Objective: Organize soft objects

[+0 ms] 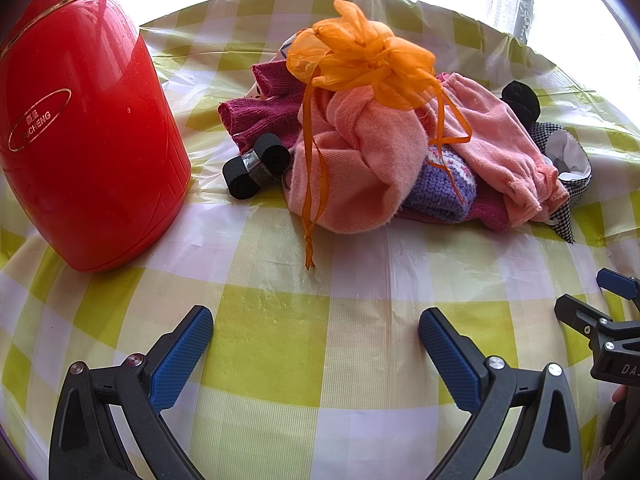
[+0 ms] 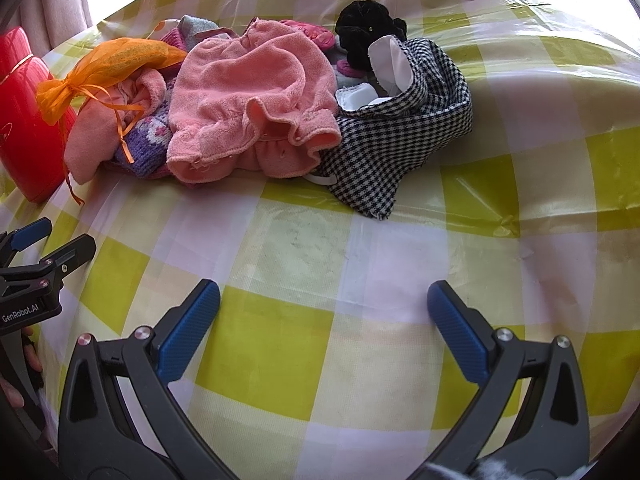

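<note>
A heap of soft things lies on the checked tablecloth: an orange organza pouch (image 1: pixel 360 56) (image 2: pixel 120 58) on top, pink fleece clothes (image 1: pixel 360 160) (image 2: pixel 248 92), a purple knit piece (image 1: pixel 440 184) (image 2: pixel 146 144), a maroon knit cloth (image 1: pixel 260 116), a black-and-white checked garment (image 2: pixel 404 140) (image 1: pixel 568 168), a black scrunchie (image 2: pixel 368 28) (image 1: pixel 520 98) and a black elastic roll (image 1: pixel 256 164). My left gripper (image 1: pixel 316 344) is open and empty, short of the heap. My right gripper (image 2: pixel 324 320) is open and empty, also short of the heap.
A tall red thermos (image 1: pixel 84 140) (image 2: pixel 24 120) stands left of the heap. The yellow-and-white checked plastic tablecloth (image 1: pixel 280 320) (image 2: pixel 520 160) covers the table. The right gripper shows at the left wrist view's right edge (image 1: pixel 608 320); the left gripper shows at the right wrist view's left edge (image 2: pixel 44 256).
</note>
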`<state>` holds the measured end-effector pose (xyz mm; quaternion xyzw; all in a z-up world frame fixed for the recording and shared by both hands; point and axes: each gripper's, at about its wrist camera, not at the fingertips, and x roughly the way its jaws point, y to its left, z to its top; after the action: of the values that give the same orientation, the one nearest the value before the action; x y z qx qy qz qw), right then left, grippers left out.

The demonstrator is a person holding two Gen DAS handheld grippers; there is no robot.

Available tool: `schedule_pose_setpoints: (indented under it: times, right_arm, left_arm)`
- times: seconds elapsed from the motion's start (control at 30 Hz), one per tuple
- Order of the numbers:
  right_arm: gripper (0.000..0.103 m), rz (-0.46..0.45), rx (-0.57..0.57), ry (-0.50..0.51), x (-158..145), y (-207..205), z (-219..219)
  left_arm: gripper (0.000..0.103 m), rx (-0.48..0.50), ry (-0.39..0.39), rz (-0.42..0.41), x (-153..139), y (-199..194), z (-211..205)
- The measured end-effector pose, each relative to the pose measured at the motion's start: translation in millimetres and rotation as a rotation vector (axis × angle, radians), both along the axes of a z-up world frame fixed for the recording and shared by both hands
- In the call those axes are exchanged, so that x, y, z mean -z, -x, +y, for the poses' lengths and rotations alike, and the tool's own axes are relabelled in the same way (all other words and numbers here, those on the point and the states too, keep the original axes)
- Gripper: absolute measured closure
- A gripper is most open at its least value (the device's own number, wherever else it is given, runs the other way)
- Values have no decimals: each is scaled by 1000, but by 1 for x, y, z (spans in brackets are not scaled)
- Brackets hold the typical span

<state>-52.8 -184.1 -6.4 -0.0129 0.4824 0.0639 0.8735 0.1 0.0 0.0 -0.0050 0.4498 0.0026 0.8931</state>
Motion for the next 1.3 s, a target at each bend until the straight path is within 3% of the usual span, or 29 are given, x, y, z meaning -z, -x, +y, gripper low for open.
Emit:
schedule_pose_setpoints:
  times: [0.13,0.3,0.6,0.7,0.8,0.83,0.87,0.9,0.93,1.13,1.17,1.23,1.3]
  right_arm:
    - [0,-12,30,-115,-5,-7,-17]
    - [0,-43,92,-329,-13,-17,-40]
    - [0,-161,256,-293,-30,-71,-41]
    - [0,-160,323,-272,-26,-88,-44]
    - [0,-97,367,-266,-17,-114,-49]
    - [7,-86,367,-267,-14,-120,-49]
    - [44,-79,367,-263,-13,-122,-49]
    - [68,-77,354,-290,-14,-121,-50]
    - [74,-99,346,-316,-19,-113,-50]
    - [74,-302,155,-384,-66,-11,-55]
    - [70,-329,129,-394,-71,5,-59]
    - [69,-339,111,-378,-74,26,-66]
    - [70,-281,105,-396,-65,32,-78]
  left_arm:
    - [0,0,0,0,0,0,0]
    - [0,0,0,0,0,0,0]
    - [0,0,0,0,0,0,0]
    - [0,0,0,0,0,0,0]
    - [0,0,0,0,0,0,0]
    - [0,0,1,0,0,0,0]
    - [0,0,1,0,0,0,0]
    - [0,0,1,0,0,0,0]
    - [0,0,0,0,0,0,0]
    - [0,9,0,0,0,1,-1]
    - [0,12,0,0,0,-1,0]
    - [0,33,3,2,-1,3,-1]
    - [0,85,52,8,-6,12,-2]
